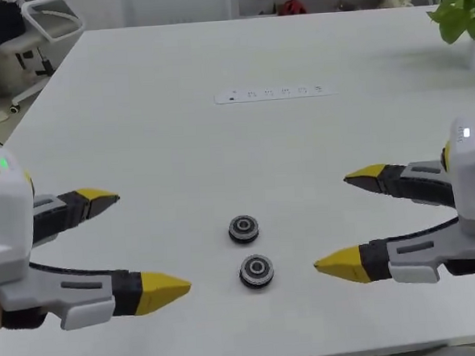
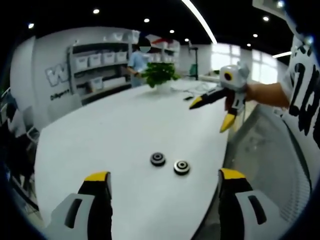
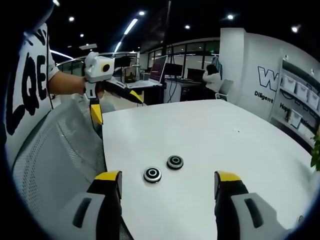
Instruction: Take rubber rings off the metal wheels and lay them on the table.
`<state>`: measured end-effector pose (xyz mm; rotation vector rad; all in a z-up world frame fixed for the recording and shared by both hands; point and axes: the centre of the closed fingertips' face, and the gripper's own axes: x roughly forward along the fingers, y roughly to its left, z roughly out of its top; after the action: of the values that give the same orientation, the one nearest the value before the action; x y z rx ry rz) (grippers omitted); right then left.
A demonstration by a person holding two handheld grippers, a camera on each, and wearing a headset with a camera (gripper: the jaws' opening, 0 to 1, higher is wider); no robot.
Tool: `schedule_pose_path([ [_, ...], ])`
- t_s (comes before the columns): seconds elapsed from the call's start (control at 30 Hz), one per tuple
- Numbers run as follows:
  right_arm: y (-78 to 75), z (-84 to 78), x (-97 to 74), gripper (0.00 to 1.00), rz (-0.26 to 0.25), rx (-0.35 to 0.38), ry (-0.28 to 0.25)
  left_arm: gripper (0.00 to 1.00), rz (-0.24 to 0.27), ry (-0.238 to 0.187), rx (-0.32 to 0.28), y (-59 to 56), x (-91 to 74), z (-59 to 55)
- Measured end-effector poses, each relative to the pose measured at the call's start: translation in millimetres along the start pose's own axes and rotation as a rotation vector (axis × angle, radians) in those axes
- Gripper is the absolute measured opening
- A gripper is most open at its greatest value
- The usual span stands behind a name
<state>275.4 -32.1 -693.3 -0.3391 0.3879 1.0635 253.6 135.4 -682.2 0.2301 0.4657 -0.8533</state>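
Head view, for reference: note two small metal wheels lying flat, near wheel point(image 1: 256, 271) just in front of far wheel point(image 1: 243, 228), close together but not touching. Note on each a silver hub with a dark centre bore and a black rubber ring point(image 1: 257, 284) seated round the rim. Resting on a plain white table point(image 1: 137, 111), toward its front edge, with a flush strip of sockets point(image 1: 269, 94) further back, a green plant point(image 1: 457, 3) at the far right and a white chair point(image 1: 46, 20) at the far left. Seen from the left gripper view: open office with white shelving point(image 2: 100, 65) holding bins, ceiling spotlights, and a person point(image 2: 137, 60) standing by the shelves. Seen from the right gripper view: grey mesh chair point(image 3: 65, 150) at the table edge. Placed between the two grippers, with left gripper point(image 1: 153, 244) to the left of the wheels and right gripper point(image 1: 331, 221) to the right, both clear of the wheels and touching neither. Held with jaws spread wide on both sides, yellow tips far apart, nothing gripped. Lying ahead of the jaws in both gripper views, in line with the gap between the tips.
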Motion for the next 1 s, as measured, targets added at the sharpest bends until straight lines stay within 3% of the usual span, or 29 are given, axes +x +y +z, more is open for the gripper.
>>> schedule_pose_path([
  [0.63,-15.7,5.0,10.9,0.71,0.035,0.061,-0.046,0.88,-0.039,0.008,0.042,4.4,17.1,4.8],
  [1.0,-13.6,7.1,18.4,0.71,0.07,0.026,-0.05,0.85,-0.057,0.007,0.063,7.9,19.8,5.6],
])
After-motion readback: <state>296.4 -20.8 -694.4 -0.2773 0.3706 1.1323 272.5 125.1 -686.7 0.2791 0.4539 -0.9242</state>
